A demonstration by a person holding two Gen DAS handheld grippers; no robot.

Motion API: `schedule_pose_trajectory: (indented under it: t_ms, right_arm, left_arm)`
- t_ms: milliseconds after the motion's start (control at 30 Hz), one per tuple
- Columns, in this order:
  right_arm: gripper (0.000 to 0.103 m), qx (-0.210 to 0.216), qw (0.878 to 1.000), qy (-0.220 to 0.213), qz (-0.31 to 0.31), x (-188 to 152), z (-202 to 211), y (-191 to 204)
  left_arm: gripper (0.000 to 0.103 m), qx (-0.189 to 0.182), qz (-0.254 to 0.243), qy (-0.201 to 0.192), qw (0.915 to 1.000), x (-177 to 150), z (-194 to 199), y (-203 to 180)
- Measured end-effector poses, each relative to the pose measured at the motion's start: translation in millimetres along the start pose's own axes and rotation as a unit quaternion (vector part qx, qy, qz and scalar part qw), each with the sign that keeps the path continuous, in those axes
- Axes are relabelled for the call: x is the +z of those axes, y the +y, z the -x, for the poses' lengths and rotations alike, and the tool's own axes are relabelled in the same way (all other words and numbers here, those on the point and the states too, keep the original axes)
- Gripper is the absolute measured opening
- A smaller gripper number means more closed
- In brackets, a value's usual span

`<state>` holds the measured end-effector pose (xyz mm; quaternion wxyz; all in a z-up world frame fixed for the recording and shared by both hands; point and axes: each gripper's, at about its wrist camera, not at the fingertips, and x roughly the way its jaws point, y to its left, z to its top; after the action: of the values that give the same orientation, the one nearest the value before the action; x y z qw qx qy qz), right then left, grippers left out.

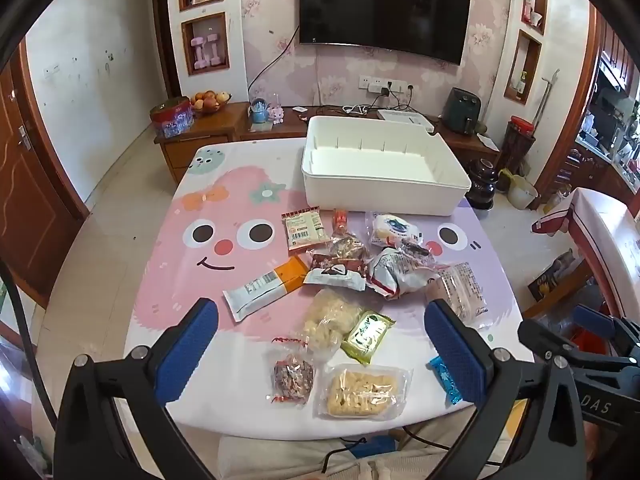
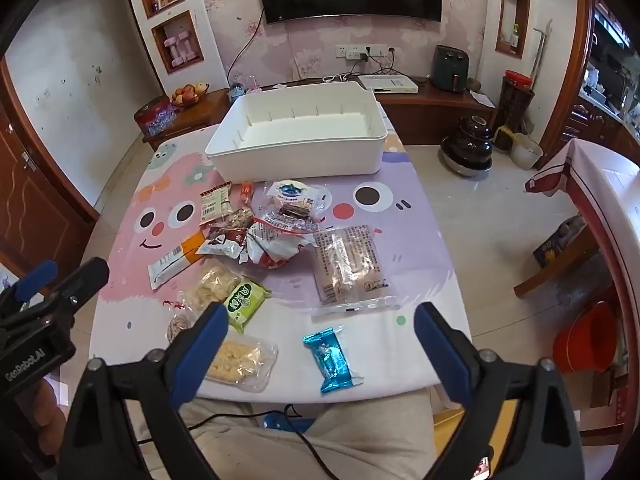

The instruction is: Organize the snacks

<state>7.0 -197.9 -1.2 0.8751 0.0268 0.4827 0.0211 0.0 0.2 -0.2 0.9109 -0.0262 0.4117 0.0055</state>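
Snacks are spread over the table [image 1: 168, 320] and nothing has yet been picked up; the sorting is judged to be at its very start.

The left gripper [image 1: 322, 344] and the right gripper [image 2: 316, 344] are held above the near edge, tilted downward, fingers spread wide and empty. The white bin [image 1: 380, 196] is set at the far edge and appears empty. The packets lie between it and the near edge: a blue wrapper [image 2: 332, 360] and a clear noodle pack [image 1: 362, 392] close to the near edge, a green packet [image 1: 368, 334] just behind, a large clear bag [image 2: 348, 268] toward the right edge. A single near packet is judged the likely first pick; a descent and a closing on its edges would be called for, then a carry to the bin.
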Motion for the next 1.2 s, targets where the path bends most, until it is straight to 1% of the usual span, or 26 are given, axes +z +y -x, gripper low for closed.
schedule_pose_trajectory:
  t_ms: [100,133,167,267,300,367,533,633,800,1200]
  right_arm:
    - [0.092,-0.009,1.000,-0.006,0.006,4.7,0.0,1.4]
    - [0.092,0.000,1.000,-0.004,0.002,7.0,-1.4,-0.1]
    - [0.092,0.006,1.000,-0.014,-0.001,2.9,-2.1,-2.8]
    - [0.091,-0.001,1.000,-0.026,0.007,-1.7,4.0,3.7]
    - [0.091,0.001,1.000,-0.024,0.006,-0.5,4.7,3.2]
    - [0.090,0.008,1.000,-0.020,0.006,4.3,6.0,2.1]
    - [0.080,0.019,0.999,-0.026,0.008,2.8,7.0,3.5]
    - [0.078,0.021,0.999,-0.027,0.011,1.7,6.6,6.2]
    - [0.078,0.020,0.999,-0.027,0.011,1.2,6.2,7.1]
    - [0.078,0.022,1.000,-0.016,0.008,0.9,1.6,7.6]
  left_arm:
    - [0.103,-0.004,-0.004,0.005,1.0000,-1.4,-0.2,-0.6]
    - [0.103,-0.004,-0.005,0.004,1.0000,-2.5,0.9,-0.9]
    - [0.103,-0.003,-0.008,0.010,0.9999,-3.8,-4.7,-3.3]
    - [0.103,-0.014,-0.006,0.016,0.9998,-8.2,-9.5,1.1]
    - [0.103,-0.014,-0.008,0.013,0.9998,-9.9,-9.0,2.8]
    - [0.102,-0.009,-0.009,0.022,0.9997,-0.2,-8.7,-1.7]
    - [0.103,-0.013,-0.012,0.018,0.9997,-2.6,-11.3,-6.3]
    - [0.102,-0.020,-0.013,0.019,0.9995,-3.3,-12.2,-6.8]
    - [0.102,-0.025,-0.017,0.016,0.9994,-4.6,-12.9,-7.4]
    - [0.102,-0.023,-0.015,0.020,0.9994,-5.4,-15.1,-6.8]
